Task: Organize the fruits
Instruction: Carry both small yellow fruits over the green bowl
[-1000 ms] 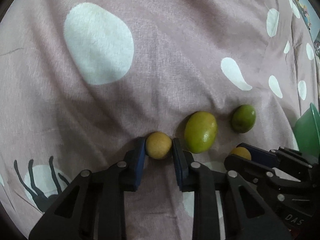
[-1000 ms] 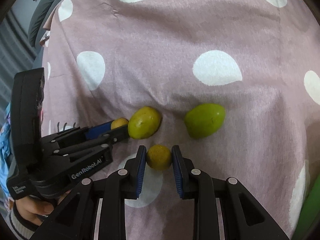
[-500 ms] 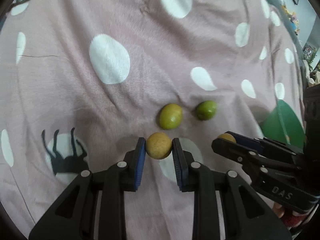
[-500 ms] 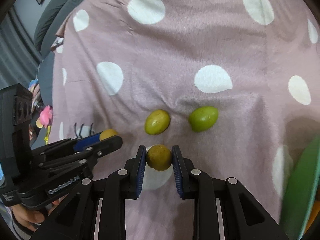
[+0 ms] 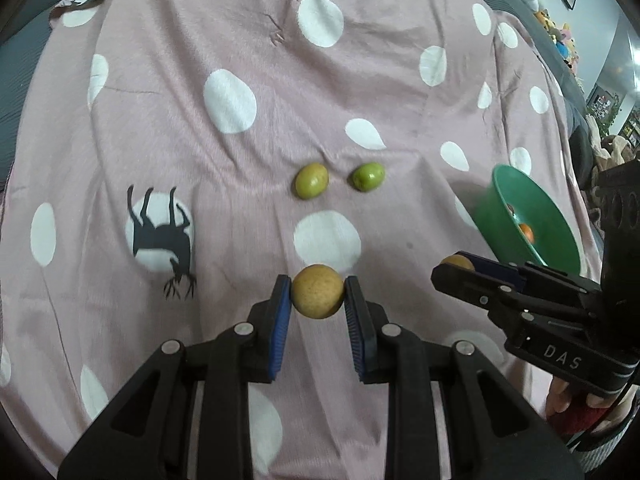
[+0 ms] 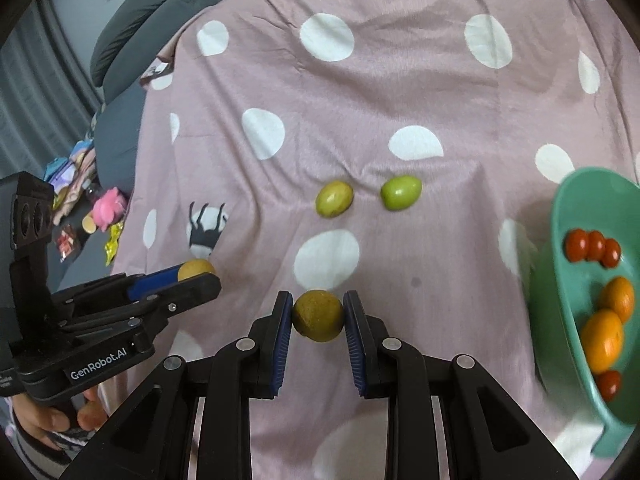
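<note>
With both tongs clenched on a small yellow-brown fruit, the green bowl (image 6: 568,216) lies nearer the right tongs (image 6: 317,316) than the left tongs (image 5: 317,298).

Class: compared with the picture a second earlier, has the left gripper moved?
Yes. The left gripper, shut on a tan fruit, has pulled up and back from the two green fruits on the bedspread.

A round tan-yellow fruit (image 5: 317,297) sits pinched between blue pads, lifted off the cloth; a second, duller olive-brown round fruit (image 6: 317,315) is held likewise. Two oval yellow-green fruits (image 6: 334,199) (image 6: 401,192) lie side by side, apart. The tilted green plastic bowl (image 6: 568,216) holds oranges (image 6: 602,339) and small red tomatoes (image 6: 595,246).
</note>
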Demonstrator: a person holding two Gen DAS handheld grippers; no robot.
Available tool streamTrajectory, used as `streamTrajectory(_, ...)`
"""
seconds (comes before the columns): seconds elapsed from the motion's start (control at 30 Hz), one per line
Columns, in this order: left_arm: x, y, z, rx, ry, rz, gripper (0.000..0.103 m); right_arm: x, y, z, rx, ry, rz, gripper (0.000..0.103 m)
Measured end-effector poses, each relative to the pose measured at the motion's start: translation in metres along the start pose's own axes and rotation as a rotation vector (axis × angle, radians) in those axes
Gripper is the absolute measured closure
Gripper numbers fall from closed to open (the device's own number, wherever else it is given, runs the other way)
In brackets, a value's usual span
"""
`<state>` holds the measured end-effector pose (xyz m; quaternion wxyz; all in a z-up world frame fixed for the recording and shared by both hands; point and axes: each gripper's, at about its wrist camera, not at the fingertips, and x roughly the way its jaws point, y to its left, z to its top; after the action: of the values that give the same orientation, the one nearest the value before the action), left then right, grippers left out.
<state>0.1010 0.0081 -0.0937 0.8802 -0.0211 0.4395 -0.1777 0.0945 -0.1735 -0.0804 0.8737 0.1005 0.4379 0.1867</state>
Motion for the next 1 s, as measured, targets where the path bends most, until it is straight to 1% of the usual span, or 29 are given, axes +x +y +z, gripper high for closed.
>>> streamTrajectory(0.1, -0.011, 0.000, -0.009, -0.008, -0.005, -0.005, 0.077, -0.009, 0.003, -0.009, 0.000, -0.004, 0.002, 0.076)
streamTrajectory(0.27, -0.024, 0.000, -0.026, -0.055, -0.018, -0.017, 0.077, -0.019, 0.005, -0.023, 0.009, -0.002, 0.011, 0.076)
streamTrajectory(0.37, -0.031, -0.002, -0.032, -0.057, -0.022, -0.018, 0.077, -0.023, 0.007, -0.030, 0.015, 0.005, 0.017, 0.076)
streamTrajectory(0.67, -0.052, -0.009, -0.040, -0.050, -0.047, -0.011, 0.077, -0.043, 0.015, -0.038, 0.004, -0.014, 0.027, 0.076)
streamTrajectory(1.0, -0.061, -0.023, -0.042, -0.031, -0.058, -0.021, 0.077, -0.061, 0.021, -0.040, -0.008, -0.047, 0.033, 0.076)
